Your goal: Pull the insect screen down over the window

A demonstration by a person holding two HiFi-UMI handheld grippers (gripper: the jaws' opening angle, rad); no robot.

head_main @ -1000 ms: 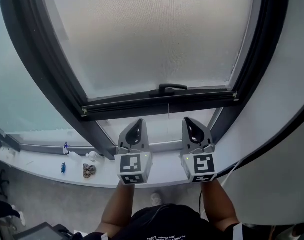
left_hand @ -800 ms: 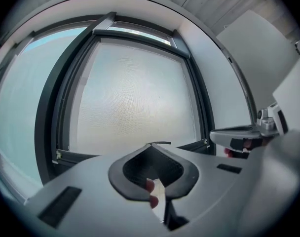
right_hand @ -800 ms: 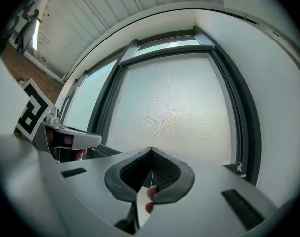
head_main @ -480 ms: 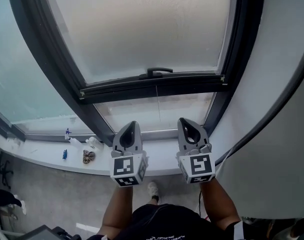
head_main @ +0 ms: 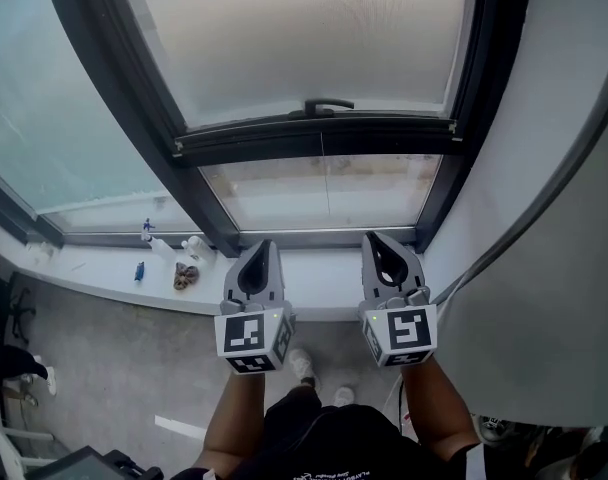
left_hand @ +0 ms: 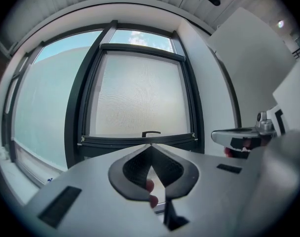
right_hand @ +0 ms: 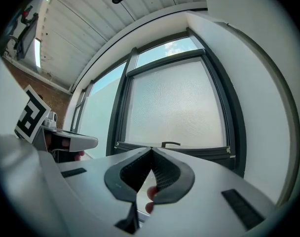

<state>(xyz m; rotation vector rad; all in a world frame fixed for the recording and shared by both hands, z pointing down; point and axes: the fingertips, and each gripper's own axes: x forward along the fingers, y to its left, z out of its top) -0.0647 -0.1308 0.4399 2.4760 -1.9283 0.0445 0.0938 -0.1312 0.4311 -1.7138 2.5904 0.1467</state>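
Observation:
The insect screen (head_main: 304, 38) hangs partway down inside the dark window frame (head_main: 484, 98). Its black bottom bar (head_main: 314, 136) carries a small handle (head_main: 329, 105), also seen as the handle (left_hand: 151, 133) in the left gripper view and the handle (right_hand: 170, 144) in the right gripper view. Below the bar a strip of bare glass (head_main: 319, 193) shows. My left gripper (head_main: 257, 258) and right gripper (head_main: 381, 253) are side by side below the sill, both shut and holding nothing, well short of the bar.
A white sill (head_main: 314, 278) runs under the window, with a small bottle (head_main: 147, 230), a blue item (head_main: 139, 272) and a brown clump (head_main: 186, 276) at its left. A white wall (head_main: 564, 218) stands close on the right. A second pane (head_main: 54, 118) lies to the left.
Both grippers have drawn back and down from the window. The screen's bar and handle now sit higher in the head view, with more floor showing below.

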